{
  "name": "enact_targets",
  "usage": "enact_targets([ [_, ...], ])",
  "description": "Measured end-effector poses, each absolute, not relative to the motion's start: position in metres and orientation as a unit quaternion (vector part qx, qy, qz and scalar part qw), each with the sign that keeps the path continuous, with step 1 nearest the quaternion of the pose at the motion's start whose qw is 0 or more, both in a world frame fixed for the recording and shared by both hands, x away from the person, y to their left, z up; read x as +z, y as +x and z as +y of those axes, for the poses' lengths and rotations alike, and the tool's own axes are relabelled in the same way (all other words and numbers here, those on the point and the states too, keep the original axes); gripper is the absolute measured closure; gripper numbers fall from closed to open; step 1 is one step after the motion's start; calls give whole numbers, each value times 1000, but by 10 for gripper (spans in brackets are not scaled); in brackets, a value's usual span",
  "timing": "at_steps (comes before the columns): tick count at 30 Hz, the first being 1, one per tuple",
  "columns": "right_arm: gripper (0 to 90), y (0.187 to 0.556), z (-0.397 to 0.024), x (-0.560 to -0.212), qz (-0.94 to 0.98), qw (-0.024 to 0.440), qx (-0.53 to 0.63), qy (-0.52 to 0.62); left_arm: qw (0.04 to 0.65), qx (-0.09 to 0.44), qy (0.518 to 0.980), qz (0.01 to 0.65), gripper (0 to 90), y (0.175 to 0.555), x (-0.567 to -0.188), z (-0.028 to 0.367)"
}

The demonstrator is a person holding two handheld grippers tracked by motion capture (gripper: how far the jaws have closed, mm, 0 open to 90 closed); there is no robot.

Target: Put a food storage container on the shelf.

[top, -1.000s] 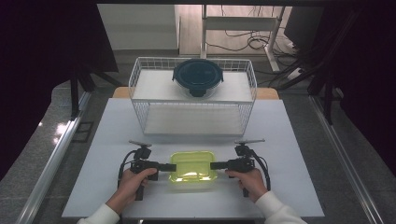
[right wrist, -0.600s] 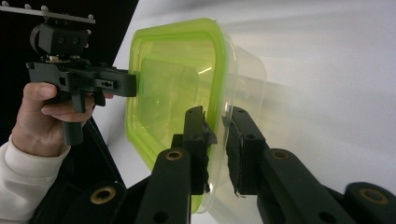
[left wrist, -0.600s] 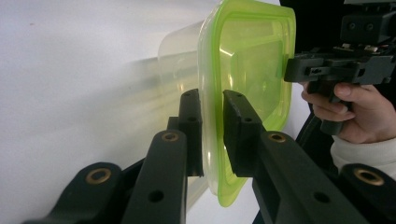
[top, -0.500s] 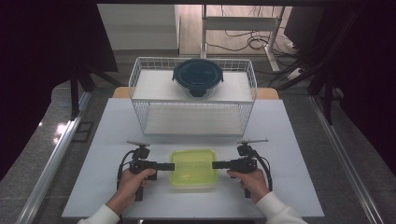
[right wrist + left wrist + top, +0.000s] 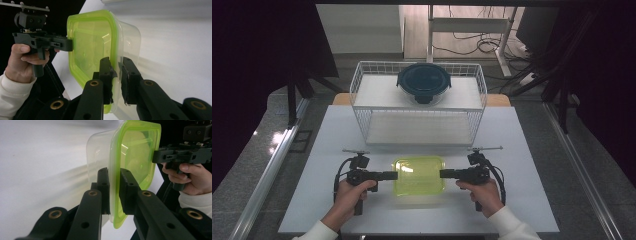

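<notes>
A clear plastic box with a yellow-green lid (image 5: 419, 175) hangs level just above the white table, held from both sides. My left gripper (image 5: 394, 175) is shut on the lid's left rim. In the left gripper view its pads (image 5: 114, 187) pinch the green rim of the box (image 5: 135, 147). My right gripper (image 5: 443, 173) grips the right rim. In the right gripper view its jaws (image 5: 116, 75), which have just been closing, press on the edge of the box (image 5: 87, 45). Each view shows the other gripper on the far rim.
A white wire basket rack (image 5: 362, 95) stands at the back of the table (image 5: 522, 150). A dark blue round lidded bowl (image 5: 423, 82) rests on its top shelf, and the lower shelf is bare. Dark curtains hang at both sides.
Both hands have risen a little, lifting the green-lidded box with them. The rack and the blue bowl have not moved.
</notes>
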State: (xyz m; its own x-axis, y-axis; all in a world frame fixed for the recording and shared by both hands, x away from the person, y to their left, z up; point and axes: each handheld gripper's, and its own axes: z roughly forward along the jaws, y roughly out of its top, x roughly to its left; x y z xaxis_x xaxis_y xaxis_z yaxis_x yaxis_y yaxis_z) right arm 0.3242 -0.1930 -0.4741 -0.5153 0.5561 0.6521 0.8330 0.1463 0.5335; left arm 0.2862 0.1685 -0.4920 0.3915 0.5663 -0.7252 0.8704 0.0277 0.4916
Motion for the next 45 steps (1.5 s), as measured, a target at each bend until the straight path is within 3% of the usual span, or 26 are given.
enact_targets([
  [14, 788, 322, -192, -445, -753, 111, -472, -445, 495, -126, 687, 517, 797, 289, -468, 164],
  [45, 788, 333, -195, -372, -748, 70, -515, -412, 532, -84, 688, 486, 798, 305, -392, 166],
])
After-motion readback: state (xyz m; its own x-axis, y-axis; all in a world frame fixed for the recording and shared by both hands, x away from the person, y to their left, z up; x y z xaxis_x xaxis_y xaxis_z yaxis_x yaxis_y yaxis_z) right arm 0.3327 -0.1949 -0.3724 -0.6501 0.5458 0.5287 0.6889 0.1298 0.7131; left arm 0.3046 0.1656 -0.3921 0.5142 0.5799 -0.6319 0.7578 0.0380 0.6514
